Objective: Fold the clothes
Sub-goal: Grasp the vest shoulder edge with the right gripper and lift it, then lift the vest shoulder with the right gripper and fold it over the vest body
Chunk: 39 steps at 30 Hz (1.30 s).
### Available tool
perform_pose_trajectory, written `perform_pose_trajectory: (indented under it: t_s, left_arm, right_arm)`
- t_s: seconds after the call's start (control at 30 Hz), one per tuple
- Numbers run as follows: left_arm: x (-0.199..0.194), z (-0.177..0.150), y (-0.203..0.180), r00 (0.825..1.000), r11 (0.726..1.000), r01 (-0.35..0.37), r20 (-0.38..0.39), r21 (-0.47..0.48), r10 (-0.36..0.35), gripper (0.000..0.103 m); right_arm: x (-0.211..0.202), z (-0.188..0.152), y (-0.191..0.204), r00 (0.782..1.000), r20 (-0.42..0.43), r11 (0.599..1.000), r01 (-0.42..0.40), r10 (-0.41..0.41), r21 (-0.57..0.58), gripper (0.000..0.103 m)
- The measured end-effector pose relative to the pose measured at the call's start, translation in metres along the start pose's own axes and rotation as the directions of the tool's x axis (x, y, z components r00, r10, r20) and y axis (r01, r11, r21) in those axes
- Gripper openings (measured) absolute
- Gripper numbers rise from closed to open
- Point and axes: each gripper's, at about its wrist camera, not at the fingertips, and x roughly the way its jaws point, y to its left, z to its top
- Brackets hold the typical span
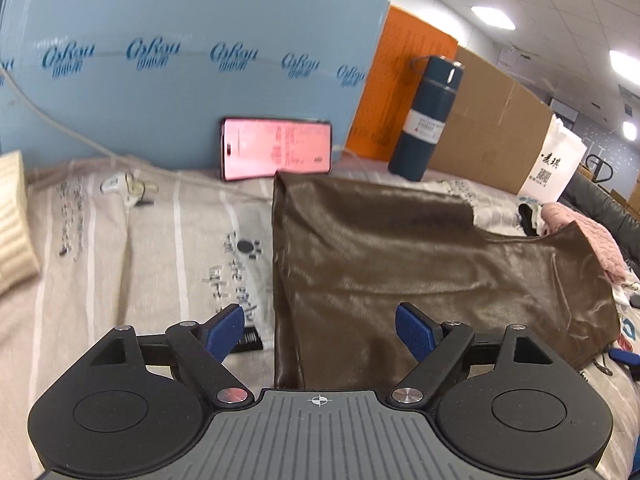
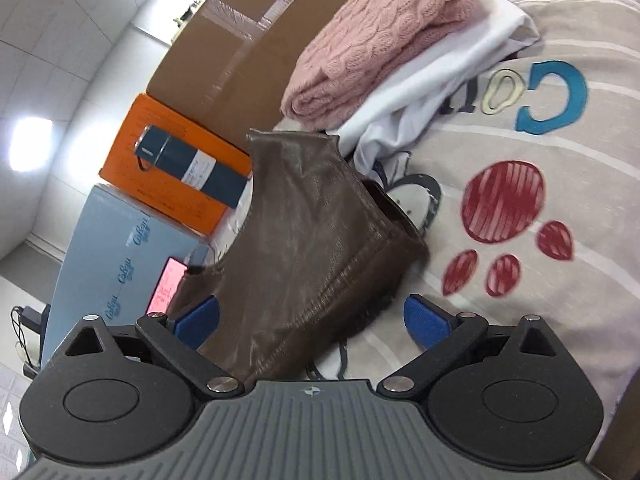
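Note:
A brown leather-like garment [image 1: 420,272] lies folded on the beige printed bedsheet [image 1: 140,248]. My left gripper [image 1: 320,330] is open, its blue pads on either side of the garment's near left edge, holding nothing. In the right wrist view the same brown garment [image 2: 308,248] runs away from the camera. My right gripper [image 2: 312,322] is open over its near end, one pad on each side, and empty.
A folded pink knit sweater [image 2: 380,36] lies on a white garment [image 2: 440,80] beyond the brown one. A dark blue flask [image 1: 428,116], a pink-screened phone [image 1: 276,148], a blue panel [image 1: 180,60], an orange box [image 1: 404,80] and cardboard [image 1: 492,132] line the back.

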Motion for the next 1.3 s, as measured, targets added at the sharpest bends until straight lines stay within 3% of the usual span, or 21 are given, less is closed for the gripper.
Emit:
perform_pose_trajectory:
  t_s: [0.13, 0.17, 0.23, 0.27, 0.33, 0.5, 0.6, 0.73, 0.9, 0.97, 1.07, 1.17, 1.3]
  left_arm:
    - [0.006, -0.004, -0.001, 1.0, 1.0, 0.003, -0.017, 0.002, -0.003, 0.087]
    - [0.006, -0.005, -0.001, 1.0, 1.0, 0.003, -0.015, 0.006, -0.003, 0.087]
    - [0.006, -0.005, -0.002, 1.0, 1.0, 0.004, -0.013, 0.01, -0.004, 0.088]
    - [0.007, -0.006, -0.001, 1.0, 1.0, 0.005, -0.01, 0.01, -0.005, 0.088]
    - [0.007, -0.007, -0.002, 1.0, 1.0, 0.007, -0.007, 0.014, -0.007, 0.088]
    - [0.008, -0.009, -0.008, 1.0, 0.998, -0.007, -0.007, 0.057, 0.007, 0.088]
    - [0.008, -0.012, -0.016, 1.0, 0.994, -0.001, -0.01, 0.112, 0.002, 0.088]
    - [0.007, -0.017, -0.029, 0.998, 0.983, 0.059, -0.03, 0.173, -0.055, 0.088]
    - [0.004, -0.023, -0.041, 0.96, 0.947, 0.276, -0.086, 0.163, -0.265, 0.088]
    - [0.002, -0.026, -0.049, 0.952, 0.932, 0.304, -0.086, 0.198, -0.293, 0.089]
    - [0.0, -0.026, -0.056, 0.971, 0.939, 0.238, -0.043, 0.247, -0.235, 0.089]
    - [-0.001, -0.018, -0.062, 0.993, 0.952, 0.102, 0.025, 0.289, -0.114, 0.089]
    - [0.006, 0.0, -0.071, 0.998, 0.944, 0.034, 0.035, 0.328, -0.048, 0.09]
  right_arm:
    - [0.02, -0.003, 0.012, 0.995, 0.094, 1.0, 0.016, -0.014, -0.019, 0.099]
    - [0.025, -0.005, 0.016, 0.993, 0.117, 0.999, 0.018, -0.014, -0.034, 0.092]
    - [0.038, -0.008, 0.017, 0.99, 0.14, 0.999, 0.001, 0.005, -0.042, 0.07]
    - [0.044, -0.01, 0.017, 0.99, 0.139, 0.999, -0.022, 0.026, -0.029, 0.052]
    - [0.05, -0.015, 0.013, 0.985, 0.166, 0.999, -0.052, 0.051, 0.002, 0.045]
    - [0.043, -0.016, 0.005, 0.966, 0.229, 0.992, -0.125, 0.12, 0.008, 0.014]
    - [0.03, -0.012, 0.001, 0.958, 0.228, 0.984, -0.177, 0.172, 0.002, 0.009]
    - [0.011, -0.009, -0.003, 0.949, 0.232, 0.976, -0.22, 0.215, -0.009, 0.007]
    - [-0.021, 0.001, -0.002, 0.926, 0.318, 0.979, -0.187, 0.203, -0.079, 0.007]
    - [-0.027, 0.006, -0.002, 0.919, 0.353, 0.984, -0.15, 0.175, -0.095, 0.007]
    - [-0.027, 0.008, -0.005, 0.919, 0.367, 0.989, -0.112, 0.141, -0.099, 0.007]
    - [-0.024, 0.007, -0.011, 0.922, 0.371, 0.992, -0.086, 0.114, -0.091, 0.007]
    - [-0.025, 0.005, -0.015, 0.921, 0.384, 0.995, -0.023, 0.058, -0.095, 0.012]
